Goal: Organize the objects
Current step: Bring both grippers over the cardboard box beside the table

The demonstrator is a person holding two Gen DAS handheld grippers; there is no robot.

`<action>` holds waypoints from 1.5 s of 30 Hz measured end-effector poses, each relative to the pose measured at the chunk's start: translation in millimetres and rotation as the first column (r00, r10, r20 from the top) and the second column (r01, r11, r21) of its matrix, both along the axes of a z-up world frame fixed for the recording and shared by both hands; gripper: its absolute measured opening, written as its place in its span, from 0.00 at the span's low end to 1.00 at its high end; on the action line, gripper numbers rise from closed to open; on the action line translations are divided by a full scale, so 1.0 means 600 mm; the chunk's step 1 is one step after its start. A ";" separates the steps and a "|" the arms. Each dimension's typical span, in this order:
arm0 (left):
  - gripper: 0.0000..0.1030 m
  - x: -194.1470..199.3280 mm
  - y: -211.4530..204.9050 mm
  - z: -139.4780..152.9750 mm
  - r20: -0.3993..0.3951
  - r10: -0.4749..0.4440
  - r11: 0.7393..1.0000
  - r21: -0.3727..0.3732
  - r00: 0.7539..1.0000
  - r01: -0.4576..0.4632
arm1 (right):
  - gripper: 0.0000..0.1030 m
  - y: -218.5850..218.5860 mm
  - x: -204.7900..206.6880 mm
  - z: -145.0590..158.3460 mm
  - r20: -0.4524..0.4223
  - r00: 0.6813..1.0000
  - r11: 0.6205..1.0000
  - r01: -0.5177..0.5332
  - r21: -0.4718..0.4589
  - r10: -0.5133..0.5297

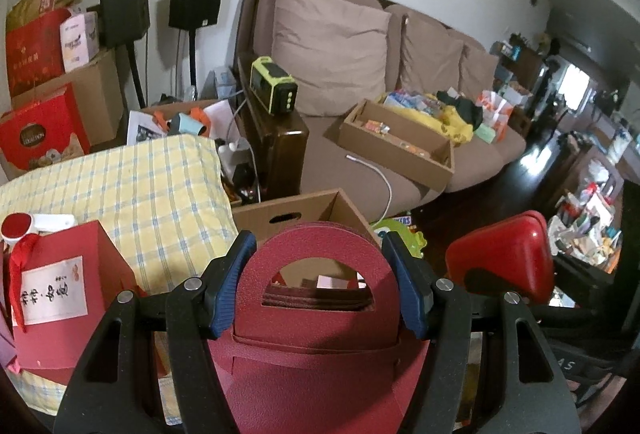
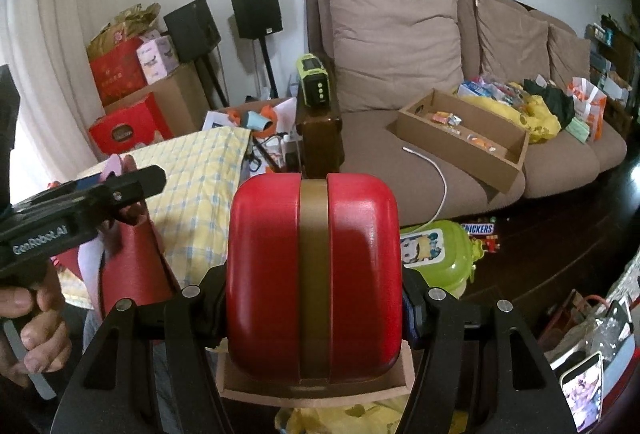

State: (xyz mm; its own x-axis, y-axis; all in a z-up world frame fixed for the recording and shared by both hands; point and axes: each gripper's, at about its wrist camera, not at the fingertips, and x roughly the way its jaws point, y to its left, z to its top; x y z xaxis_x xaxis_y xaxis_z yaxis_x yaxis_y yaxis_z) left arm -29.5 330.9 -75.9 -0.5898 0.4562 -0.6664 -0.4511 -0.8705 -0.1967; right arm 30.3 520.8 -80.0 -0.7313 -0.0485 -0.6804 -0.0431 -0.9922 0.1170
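Note:
In the left wrist view, my left gripper (image 1: 318,286) is shut on a dark red paper gift bag (image 1: 320,354); its blue pads (image 1: 234,284) press both sides of the arched handle. The same bag (image 2: 132,262) shows at the left of the right wrist view, below a hand (image 2: 32,314) that holds the left gripper's grip. My right gripper (image 2: 314,298) is shut on a glossy red rounded case (image 2: 352,274) with a gold band down its middle, resting in a shallow pink card tray (image 2: 240,390). That case (image 1: 500,258) also appears to the right of the bag.
An open cardboard box (image 1: 256,214) stands just beyond the bag, beside a yellow checked cloth (image 1: 140,186). A red labelled gift box (image 1: 60,290) sits at the left. The brown sofa (image 2: 380,138) holds a cardboard tray (image 2: 496,130). A green lunchbox (image 2: 436,254) lies on the dark floor.

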 end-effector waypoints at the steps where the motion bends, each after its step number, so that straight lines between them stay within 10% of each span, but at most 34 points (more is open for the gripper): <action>1: 0.60 -0.002 0.000 -0.003 0.004 0.000 1.000 -0.003 1.000 0.000 | 0.62 -0.001 -0.001 -0.002 0.004 1.000 1.000 -0.001 0.002 0.001; 45: 0.60 -0.036 0.006 -0.106 0.100 0.025 0.995 -0.096 0.995 -0.016 | 0.62 -0.023 -0.011 -0.023 0.058 0.998 0.998 -0.036 0.050 0.033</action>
